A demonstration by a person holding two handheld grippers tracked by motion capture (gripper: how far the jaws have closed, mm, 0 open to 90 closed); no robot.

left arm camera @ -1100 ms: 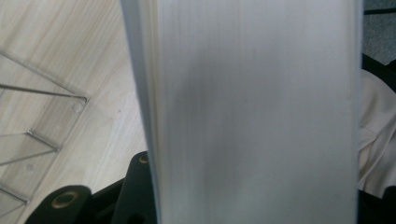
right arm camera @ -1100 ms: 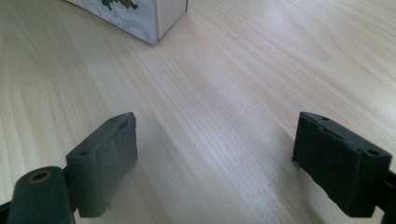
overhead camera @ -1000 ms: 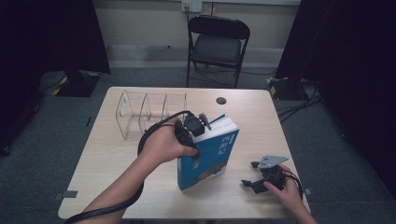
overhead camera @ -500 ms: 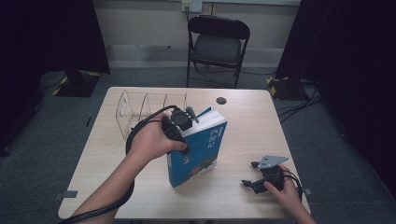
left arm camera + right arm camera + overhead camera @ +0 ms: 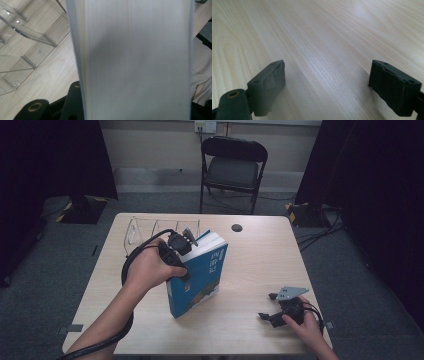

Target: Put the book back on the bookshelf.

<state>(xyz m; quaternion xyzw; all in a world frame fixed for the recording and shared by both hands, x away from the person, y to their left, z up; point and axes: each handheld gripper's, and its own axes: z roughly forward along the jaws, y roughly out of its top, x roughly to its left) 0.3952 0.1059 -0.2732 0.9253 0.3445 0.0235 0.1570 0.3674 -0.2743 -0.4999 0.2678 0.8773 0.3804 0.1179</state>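
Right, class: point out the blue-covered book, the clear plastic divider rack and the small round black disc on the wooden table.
blue-covered book point(image 5: 202, 277), high view, on its front cover.
clear plastic divider rack point(image 5: 150, 227), high view, on an upright divider.
small round black disc point(image 5: 236, 227), high view, on its top face.

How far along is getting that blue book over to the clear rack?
Done: the left gripper is shut on the blue book, tilted up on its lower edge on the table. In hand: it leans beside the clear rack, not yet in a slot. Left: standing it between the dividers. The right gripper rests open on the table.
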